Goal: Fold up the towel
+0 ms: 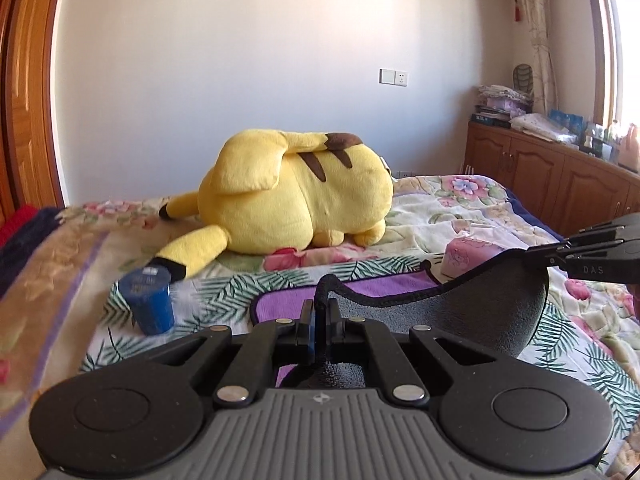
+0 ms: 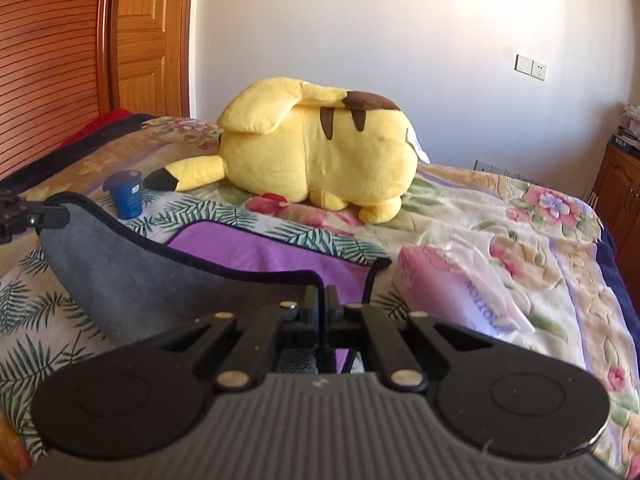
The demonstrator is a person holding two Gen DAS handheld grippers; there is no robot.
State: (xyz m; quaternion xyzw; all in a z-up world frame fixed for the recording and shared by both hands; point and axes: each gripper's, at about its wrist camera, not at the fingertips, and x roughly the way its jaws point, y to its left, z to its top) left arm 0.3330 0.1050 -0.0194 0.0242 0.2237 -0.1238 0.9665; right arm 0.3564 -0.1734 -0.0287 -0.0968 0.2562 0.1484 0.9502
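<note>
One capped blue jar [image 1: 151, 301] beside towel [image 2: 256, 252]

The left gripper [image 1: 319, 312] pinches the towel's [image 1: 460, 312] black-trimmed edge; the right gripper [image 1: 536, 254] clamps its far corner above the floral bed [image 1: 460, 216].

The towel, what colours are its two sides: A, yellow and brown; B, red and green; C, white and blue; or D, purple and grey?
D: the towel lies purple side up on the bed, and the lifted edge pinched by the left hand-held gripper and the right hand-held gripper shows a grey underside with dark trim.
</note>
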